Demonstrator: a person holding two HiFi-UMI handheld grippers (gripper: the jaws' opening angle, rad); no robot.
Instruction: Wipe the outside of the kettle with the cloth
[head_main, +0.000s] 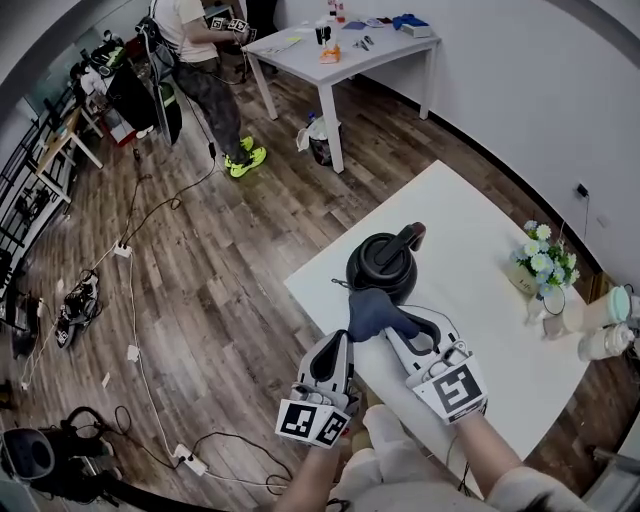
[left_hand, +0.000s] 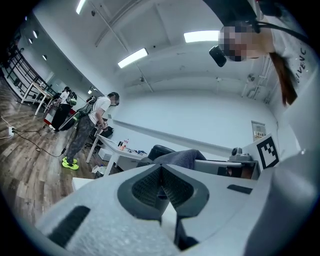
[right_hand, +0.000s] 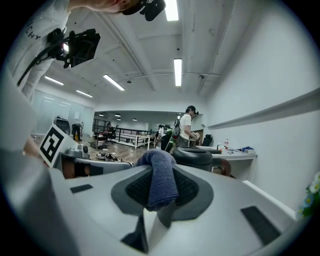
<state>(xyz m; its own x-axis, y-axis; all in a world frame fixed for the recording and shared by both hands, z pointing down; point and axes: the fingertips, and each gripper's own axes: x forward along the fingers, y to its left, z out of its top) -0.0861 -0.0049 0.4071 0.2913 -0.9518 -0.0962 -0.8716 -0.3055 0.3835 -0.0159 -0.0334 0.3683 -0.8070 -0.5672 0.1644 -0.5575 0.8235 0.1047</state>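
A black kettle (head_main: 385, 262) with a dark handle stands on the white table (head_main: 470, 225). Just in front of it a dark blue cloth (head_main: 375, 312) is bunched up, touching or almost touching the kettle's near side. My right gripper (head_main: 392, 325) is shut on the cloth (right_hand: 160, 175), which drapes over its pads; the kettle's lid (right_hand: 192, 155) shows right behind. My left gripper (head_main: 347, 335) points at the cloth's left edge from the table's near edge. Its jaws (left_hand: 161, 187) are closed, with a thin dark strip of cloth between the pads. Cloth (left_hand: 182, 157) and kettle (left_hand: 159, 151) lie just beyond.
A pot of pale flowers (head_main: 543, 265) and some pale jars (head_main: 605, 325) stand at the table's right end. Wooden floor with cables (head_main: 150, 210) lies to the left. Far back, a person (head_main: 200, 60) works at another white table (head_main: 330, 50).
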